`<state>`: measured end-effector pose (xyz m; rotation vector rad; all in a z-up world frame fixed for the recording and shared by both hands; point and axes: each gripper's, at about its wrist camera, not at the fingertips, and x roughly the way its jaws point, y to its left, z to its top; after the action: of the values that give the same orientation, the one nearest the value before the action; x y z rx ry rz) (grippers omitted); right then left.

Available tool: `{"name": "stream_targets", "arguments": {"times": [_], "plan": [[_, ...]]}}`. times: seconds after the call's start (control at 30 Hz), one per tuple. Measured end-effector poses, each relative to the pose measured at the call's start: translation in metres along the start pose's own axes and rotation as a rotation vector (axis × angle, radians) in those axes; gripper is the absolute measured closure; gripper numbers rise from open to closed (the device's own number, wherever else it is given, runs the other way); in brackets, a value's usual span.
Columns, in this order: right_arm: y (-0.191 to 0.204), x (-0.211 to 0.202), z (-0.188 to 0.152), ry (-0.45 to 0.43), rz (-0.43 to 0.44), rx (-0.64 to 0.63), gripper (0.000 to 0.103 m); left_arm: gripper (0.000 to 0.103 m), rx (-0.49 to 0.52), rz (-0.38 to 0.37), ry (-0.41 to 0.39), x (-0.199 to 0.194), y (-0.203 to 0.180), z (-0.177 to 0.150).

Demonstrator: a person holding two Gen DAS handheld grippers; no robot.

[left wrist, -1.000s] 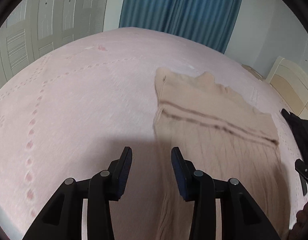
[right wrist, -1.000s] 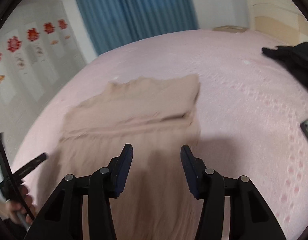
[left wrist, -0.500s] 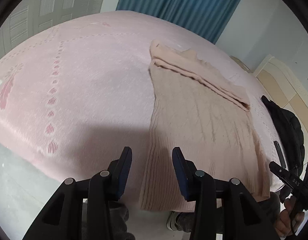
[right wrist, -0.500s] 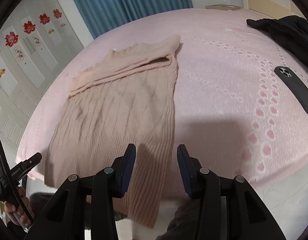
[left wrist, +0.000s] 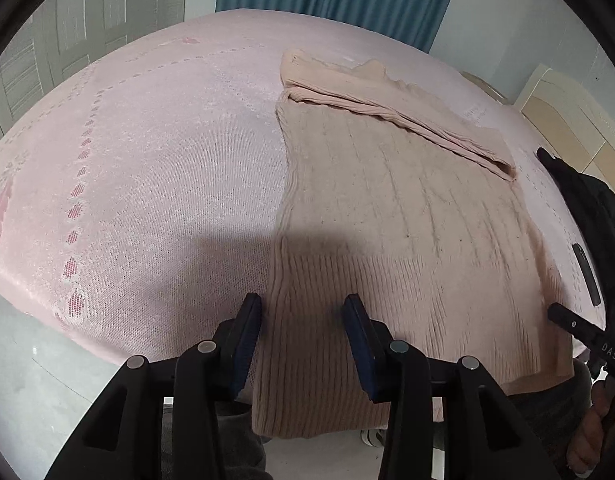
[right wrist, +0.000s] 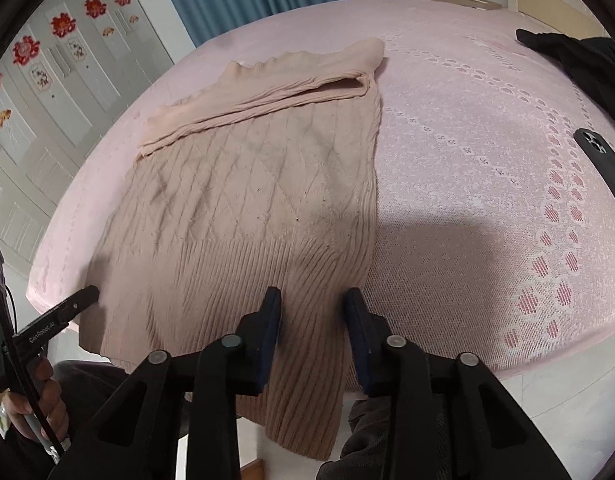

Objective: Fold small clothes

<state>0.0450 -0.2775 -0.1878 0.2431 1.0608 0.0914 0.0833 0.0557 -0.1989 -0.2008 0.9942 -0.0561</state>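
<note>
I am looking down at a beige knit sweater [left wrist: 407, 216] lying on the pink bedspread [left wrist: 155, 160], filling the centre and right of the left wrist view and the centre-left of the right wrist view. Its ribbed hem is hanging over the near edge of the bed at the bottom of both frames. Near the top, the sleeves [right wrist: 275, 92] are lying folded across the chest in a band below the collar, so I am judging the first fold as done.

I am holding the left gripper [left wrist: 303, 336] with its jaws spread, straddling the hem's left corner at the lower centre of its frame, gripping nothing. I am holding the right gripper [right wrist: 313, 328] the same way, jaws apart over the hem's right corner, nothing pinched.

What is left, as I am reading it: pinching both hem corners and carrying the lower half up toward the collar, possibly then a further fold.

A black garment [right wrist: 579, 60] and a dark phone [right wrist: 605, 164] are lying at the right of the right wrist view, well apart from the sweater.
</note>
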Motion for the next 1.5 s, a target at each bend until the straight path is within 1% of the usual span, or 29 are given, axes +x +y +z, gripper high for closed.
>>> {"name": "stream_targets", "arguments": {"times": [0.03, 0.1, 0.13, 0.2, 0.23, 0.3, 0.37, 0.4, 0.5, 0.6, 0.67, 0.77, 0.97, 1.1, 1.2, 1.27, 1.33, 1.43, 1.5], "plan": [[0.0, 0.001, 0.0, 0.004, -0.009, -0.002, 0.077, 0.068, -0.003, 0.001, -0.001, 0.001, 0.0, 0.001], [0.003, 0.004, 0.001, 0.005, -0.04, -0.012, 0.081, 0.08, -0.01, -0.008, -0.005, 0.001, 0.002, 0.001], [0.004, 0.005, 0.001, 0.002, -0.049, -0.017, 0.086, 0.092, -0.026, -0.023, -0.008, 0.001, 0.005, 0.001], [0.007, 0.005, 0.0, -0.007, -0.064, -0.034, 0.095, 0.094, -0.07, -0.075, -0.009, 0.0, 0.013, 0.0], [0.007, 0.004, 0.0, -0.016, -0.052, -0.037, 0.096, 0.094, -0.096, -0.102, -0.008, -0.001, 0.017, 0.0], [0.002, -0.006, 0.0, -0.065, 0.017, -0.025, 0.097, 0.095, -0.161, -0.163, -0.03, -0.006, 0.031, -0.001], [-0.007, -0.016, 0.001, -0.112, 0.054, 0.01, 0.097, 0.095, -0.218, -0.19, -0.077, -0.016, 0.043, -0.001], [-0.017, -0.02, 0.001, -0.128, 0.068, 0.048, 0.097, 0.095, -0.256, -0.221, -0.089, -0.02, 0.053, -0.002], [-0.028, -0.016, 0.003, -0.098, 0.088, 0.106, 0.097, 0.095, -0.308, -0.272, -0.056, -0.015, 0.062, -0.005], [-0.028, -0.009, 0.005, -0.061, 0.084, 0.119, 0.097, 0.095, -0.283, -0.259, -0.02, -0.01, 0.056, -0.004], [-0.026, -0.006, 0.006, -0.041, 0.09, 0.12, 0.093, 0.093, -0.263, -0.251, 0.016, -0.006, 0.051, -0.004], [-0.027, -0.003, 0.007, -0.031, 0.102, 0.134, 0.092, 0.087, -0.26, -0.287, 0.058, 0.0, 0.05, -0.005], [-0.03, 0.0, 0.008, -0.02, 0.123, 0.151, 0.091, 0.085, -0.307, -0.347, 0.079, 0.009, 0.056, -0.002], [-0.034, 0.003, 0.009, -0.009, 0.142, 0.17, 0.09, 0.085, -0.318, -0.368, 0.088, 0.018, 0.05, 0.009], [-0.034, 0.003, 0.009, -0.01, 0.144, 0.167, 0.09, 0.084, -0.337, -0.398, 0.09, 0.026, 0.044, 0.016], [-0.033, 0.004, 0.01, -0.01, 0.141, 0.162, 0.088, 0.084, -0.346, -0.416, 0.09, 0.03, 0.04, 0.02], [-0.034, 0.003, 0.009, -0.011, 0.139, 0.164, 0.084, 0.084, -0.331, -0.41, 0.089, 0.03, 0.035, 0.02], [-0.037, 0.004, 0.01, -0.008, 0.151, 0.183, 0.076, 0.083, -0.313, -0.414, 0.09, 0.026, 0.033, 0.015], [-0.039, 0.005, 0.009, 0.004, 0.16, 0.2, 0.074, 0.083, -0.32, -0.424, 0.097, 0.022, 0.035, 0.01]]}}
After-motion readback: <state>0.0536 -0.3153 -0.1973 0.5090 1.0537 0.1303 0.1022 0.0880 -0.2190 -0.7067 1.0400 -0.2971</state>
